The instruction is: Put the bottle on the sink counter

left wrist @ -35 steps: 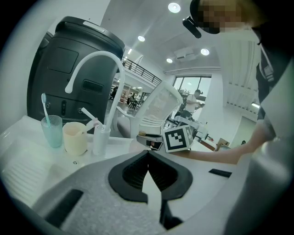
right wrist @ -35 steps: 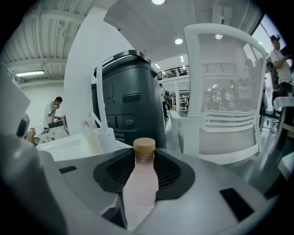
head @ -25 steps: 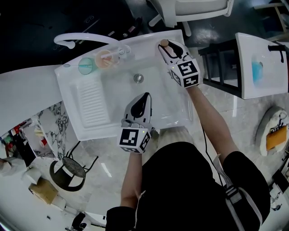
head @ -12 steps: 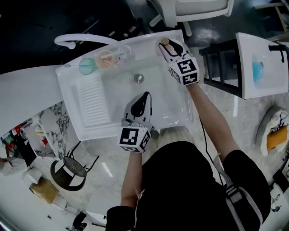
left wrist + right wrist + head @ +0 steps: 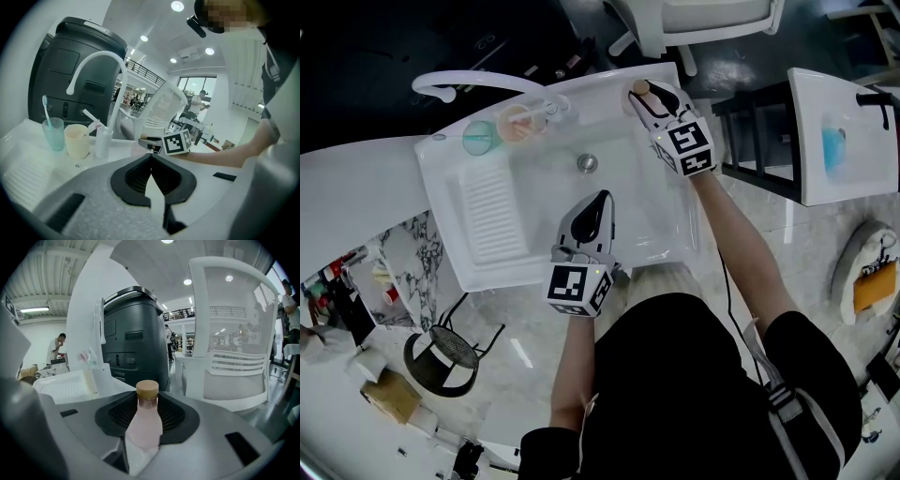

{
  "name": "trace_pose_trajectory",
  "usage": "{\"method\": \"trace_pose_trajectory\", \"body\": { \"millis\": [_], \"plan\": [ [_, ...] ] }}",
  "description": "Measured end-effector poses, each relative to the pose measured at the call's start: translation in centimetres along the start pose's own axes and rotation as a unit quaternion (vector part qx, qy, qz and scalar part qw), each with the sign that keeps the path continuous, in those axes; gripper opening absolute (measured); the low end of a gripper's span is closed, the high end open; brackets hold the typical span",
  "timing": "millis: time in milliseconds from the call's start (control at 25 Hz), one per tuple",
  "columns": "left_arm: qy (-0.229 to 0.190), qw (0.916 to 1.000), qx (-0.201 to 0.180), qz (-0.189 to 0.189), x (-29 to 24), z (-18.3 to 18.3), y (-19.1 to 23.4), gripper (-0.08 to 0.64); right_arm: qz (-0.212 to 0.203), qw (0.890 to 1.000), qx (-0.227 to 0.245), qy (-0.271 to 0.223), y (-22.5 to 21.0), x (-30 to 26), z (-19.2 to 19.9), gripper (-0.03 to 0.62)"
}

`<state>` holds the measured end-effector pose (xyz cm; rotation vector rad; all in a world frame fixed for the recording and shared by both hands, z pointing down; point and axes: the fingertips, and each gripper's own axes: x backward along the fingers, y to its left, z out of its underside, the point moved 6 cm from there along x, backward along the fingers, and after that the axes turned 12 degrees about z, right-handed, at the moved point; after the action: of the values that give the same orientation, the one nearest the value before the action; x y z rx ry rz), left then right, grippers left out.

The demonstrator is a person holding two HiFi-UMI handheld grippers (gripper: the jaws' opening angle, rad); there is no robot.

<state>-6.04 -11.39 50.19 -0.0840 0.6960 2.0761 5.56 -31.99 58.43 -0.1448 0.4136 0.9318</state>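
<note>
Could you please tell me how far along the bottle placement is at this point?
Done: the bottle stands upright at the far right corner of the sink counter. In hand: the right gripper is closed on its sides; whether its base rests on the counter, I cannot tell. To do: release it and draw back. The left gripper is shut and empty over the basin.

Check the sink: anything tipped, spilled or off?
Nothing stands out. The bottle is upright at the back right corner of the sink, in the right gripper, whose jaws have just eased open slightly. The teal cup and beige cup by the faucet are upright, with no spill visible.
</note>
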Motion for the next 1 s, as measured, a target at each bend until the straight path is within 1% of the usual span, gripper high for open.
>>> {"method": "trace_pose_trajectory", "body": {
  "millis": [440, 680, 1000],
  "plan": [
    [0.0, 1.0, -0.005, 0.0, 0.3, 0.1, -0.7, 0.018, 0.001, 1.0, 0.003, 0.007, 0.2, 0.2, 0.2, 0.144],
    [0.0, 1.0, -0.004, 0.005, 0.5, 0.2, -1.2, 0.018, -0.003, 1.0, -0.009, 0.025, 0.3, 0.2, 0.0, 0.147],
    [-0.008, 0.9999, -0.006, 0.01, 0.8, 0.0, -2.0, 0.018, -0.005, 0.999, -0.006, 0.035, 0.3, 0.8, -0.2, 0.161]
  ]
}}
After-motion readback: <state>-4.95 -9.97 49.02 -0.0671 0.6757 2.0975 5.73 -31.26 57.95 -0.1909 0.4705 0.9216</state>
